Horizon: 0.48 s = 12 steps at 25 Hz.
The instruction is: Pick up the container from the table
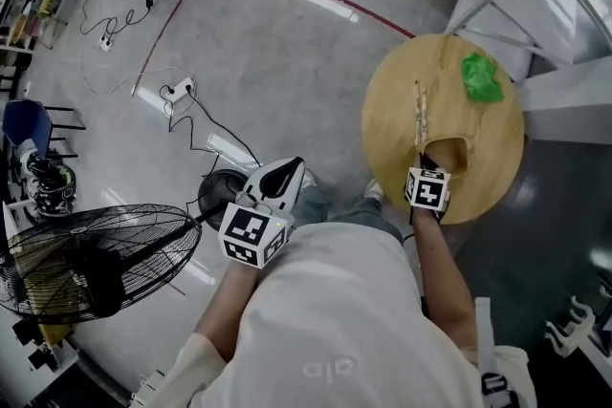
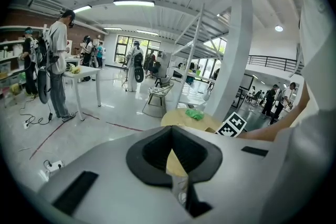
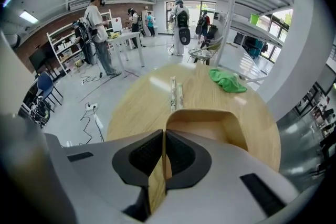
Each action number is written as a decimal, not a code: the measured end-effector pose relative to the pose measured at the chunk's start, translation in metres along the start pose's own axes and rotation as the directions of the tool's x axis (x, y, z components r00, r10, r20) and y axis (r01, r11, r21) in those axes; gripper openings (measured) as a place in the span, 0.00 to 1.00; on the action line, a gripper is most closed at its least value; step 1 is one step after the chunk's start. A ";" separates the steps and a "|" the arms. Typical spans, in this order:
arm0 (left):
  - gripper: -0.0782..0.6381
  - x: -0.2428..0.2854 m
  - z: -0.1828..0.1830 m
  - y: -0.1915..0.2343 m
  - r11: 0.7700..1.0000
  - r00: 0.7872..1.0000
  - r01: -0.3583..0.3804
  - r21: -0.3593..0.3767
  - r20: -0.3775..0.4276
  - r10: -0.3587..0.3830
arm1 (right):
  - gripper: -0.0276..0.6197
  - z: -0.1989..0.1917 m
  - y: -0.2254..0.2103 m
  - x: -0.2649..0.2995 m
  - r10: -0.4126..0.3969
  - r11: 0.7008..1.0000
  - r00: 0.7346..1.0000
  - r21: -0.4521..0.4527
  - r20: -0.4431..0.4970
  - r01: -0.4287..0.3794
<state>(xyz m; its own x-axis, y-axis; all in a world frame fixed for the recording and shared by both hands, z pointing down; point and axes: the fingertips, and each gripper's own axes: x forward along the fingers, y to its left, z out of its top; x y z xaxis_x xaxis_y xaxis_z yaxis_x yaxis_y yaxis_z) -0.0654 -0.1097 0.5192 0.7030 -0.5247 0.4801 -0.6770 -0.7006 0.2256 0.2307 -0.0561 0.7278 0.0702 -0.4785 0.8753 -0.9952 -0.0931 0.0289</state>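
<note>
Right tool [image 3: 164, 136] clenched on the near-left wall of the container [image 3: 210, 123]. The container is at the near edge of the round surface [image 3: 142, 97], opening up, long axis roughly left-right. Left tool [image 2: 173, 152] closed, empty, over the floor [image 1: 239, 62].

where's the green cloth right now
In the head view the green cloth lies on the far right part of the round table, just past the tan container and right of the two wrapped sticks.
</note>
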 end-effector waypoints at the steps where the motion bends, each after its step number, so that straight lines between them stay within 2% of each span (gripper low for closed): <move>1: 0.13 0.000 0.003 -0.001 1.000 1.000 -0.005 -0.001 0.009 0.005 | 0.11 0.008 -0.001 -0.002 0.003 1.000 1.000 -0.007 0.014 -0.003; 7: 0.13 -0.001 0.019 -0.001 0.999 0.997 -0.043 -0.012 0.071 0.044 | 0.11 0.061 0.012 -0.019 0.055 0.997 0.991 -0.063 0.119 -0.048; 12: 0.13 -0.010 0.039 0.006 0.997 0.987 -0.081 -0.019 0.136 0.083 | 0.10 0.116 0.042 -0.052 0.146 0.985 0.961 -0.122 0.237 -0.120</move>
<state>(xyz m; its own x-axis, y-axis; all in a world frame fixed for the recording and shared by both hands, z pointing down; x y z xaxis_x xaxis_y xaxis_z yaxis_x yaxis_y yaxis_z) -0.0676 -0.1278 0.4828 0.6674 -0.6418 0.3777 -0.7358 -0.6465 0.2016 0.1934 -0.1363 0.6277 -0.0618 -0.6799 0.7307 -0.9973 0.0717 -0.0176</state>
